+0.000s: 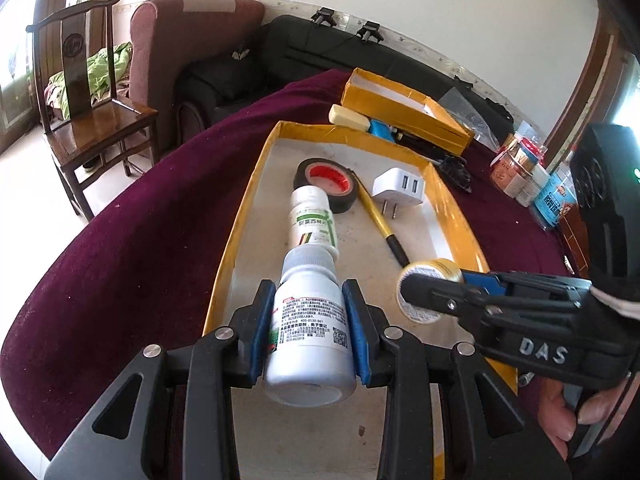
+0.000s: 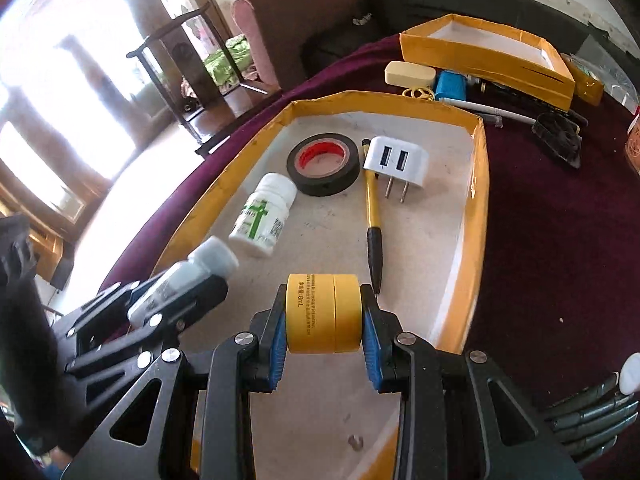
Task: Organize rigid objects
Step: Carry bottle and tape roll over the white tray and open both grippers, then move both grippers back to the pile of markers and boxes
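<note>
My left gripper [image 1: 308, 320] is shut on a white bottle [image 1: 310, 328] with a printed label, held over the near end of the yellow-rimmed tray [image 1: 240, 216]; it also shows in the right wrist view [image 2: 180, 284]. My right gripper [image 2: 324, 316] is shut on a small yellow round tin [image 2: 324, 312], held over the same tray [image 2: 480, 200]; the tin also shows in the left wrist view [image 1: 430, 276]. In the tray lie a second white bottle [image 2: 264, 216], a black tape roll [image 2: 323, 164], a yellow-black pen [image 2: 373, 220] and a white USB plug [image 2: 396, 164].
A second yellow box [image 2: 488, 60] stands behind the tray on the maroon cloth [image 2: 560, 240], with a cream case [image 2: 410, 74], a blue item [image 2: 450, 88], pens and a black fan [image 2: 558, 140] beside it. Jars [image 1: 520, 168] stand at the right. A wooden chair [image 1: 92, 112] and sofas are behind.
</note>
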The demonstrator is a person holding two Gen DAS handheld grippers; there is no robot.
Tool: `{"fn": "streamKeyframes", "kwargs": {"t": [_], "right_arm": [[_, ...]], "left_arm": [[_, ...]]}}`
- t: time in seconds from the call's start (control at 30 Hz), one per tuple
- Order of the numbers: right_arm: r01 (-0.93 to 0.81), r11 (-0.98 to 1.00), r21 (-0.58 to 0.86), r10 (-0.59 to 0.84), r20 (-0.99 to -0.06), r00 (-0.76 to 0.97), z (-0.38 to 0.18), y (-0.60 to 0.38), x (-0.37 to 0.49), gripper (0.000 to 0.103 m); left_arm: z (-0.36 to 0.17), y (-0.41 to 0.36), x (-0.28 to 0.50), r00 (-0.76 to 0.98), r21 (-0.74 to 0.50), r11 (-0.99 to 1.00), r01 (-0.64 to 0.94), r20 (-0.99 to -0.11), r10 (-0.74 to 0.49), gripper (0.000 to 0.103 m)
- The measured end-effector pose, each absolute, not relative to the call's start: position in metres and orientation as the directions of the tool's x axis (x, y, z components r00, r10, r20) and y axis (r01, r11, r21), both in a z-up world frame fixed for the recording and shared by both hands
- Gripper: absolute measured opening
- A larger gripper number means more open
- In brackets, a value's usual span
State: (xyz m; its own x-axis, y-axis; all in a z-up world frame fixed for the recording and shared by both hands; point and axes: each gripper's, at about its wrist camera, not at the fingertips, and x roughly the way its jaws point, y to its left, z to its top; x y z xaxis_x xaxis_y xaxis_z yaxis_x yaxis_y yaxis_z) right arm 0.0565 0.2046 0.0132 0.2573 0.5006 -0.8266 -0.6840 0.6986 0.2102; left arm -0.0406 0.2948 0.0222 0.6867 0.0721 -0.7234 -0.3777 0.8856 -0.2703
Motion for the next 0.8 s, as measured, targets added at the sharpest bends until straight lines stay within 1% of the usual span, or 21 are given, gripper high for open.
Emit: {"fn": "streamKeyframes", "kwargs": {"t": [0.13, 0.3, 0.37, 0.47, 0.57, 0.63, 0.7, 0.73, 0.8], "right_arm": [[-0.687, 0.707, 0.166, 0.475, -0.831, 0.289, 0.011, 0.216, 0.056, 0.029], [-0.689, 0.707, 0.161, 0.466, -0.838, 0.283, 0.009, 0.221, 0.055, 0.029], [-0.686, 0.705, 0.180, 0.479, -0.834, 0.274, 0.009, 0.218, 0.054, 0.029], [-0.674, 0.701, 0.231, 0.528, -0.804, 0.273, 0.016, 0.208, 0.054, 0.029], [-0.670, 0.686, 0.285, 0.587, -0.761, 0.277, 0.029, 0.193, 0.050, 0.030], [-0.676, 0.660, 0.329, 0.655, -0.693, 0.301, 0.039, 0.172, 0.040, 0.030], [-0.683, 0.645, 0.344, 0.686, -0.654, 0.319, 0.045, 0.158, 0.035, 0.031], [-0.677, 0.635, 0.371, 0.705, -0.635, 0.314, 0.047, 0.151, 0.036, 0.031], [-0.670, 0.594, 0.445, 0.767, -0.565, 0.305, 0.052, 0.127, 0.032, 0.031]], "left_arm": [[0.020, 0.298, -0.041, 0.689, -0.278, 0.881, -0.382, -0.721, 0.071, 0.032], [0.020, 0.299, -0.042, 0.702, -0.284, 0.884, -0.372, -0.709, 0.067, 0.032], [0.020, 0.300, -0.044, 0.713, -0.294, 0.883, -0.366, -0.698, 0.063, 0.032], [0.019, 0.301, -0.049, 0.742, -0.317, 0.884, -0.344, -0.669, 0.049, 0.037], [0.020, 0.298, -0.048, 0.746, -0.308, 0.888, -0.341, -0.663, 0.056, 0.038], [0.021, 0.297, -0.048, 0.751, -0.302, 0.894, -0.330, -0.658, 0.055, 0.038], [0.022, 0.297, -0.050, 0.764, -0.310, 0.896, -0.319, -0.643, 0.050, 0.038], [0.022, 0.296, -0.050, 0.766, -0.308, 0.897, -0.316, -0.641, 0.051, 0.038], [0.023, 0.293, -0.048, 0.762, -0.286, 0.906, -0.313, -0.644, 0.060, 0.038]]}}
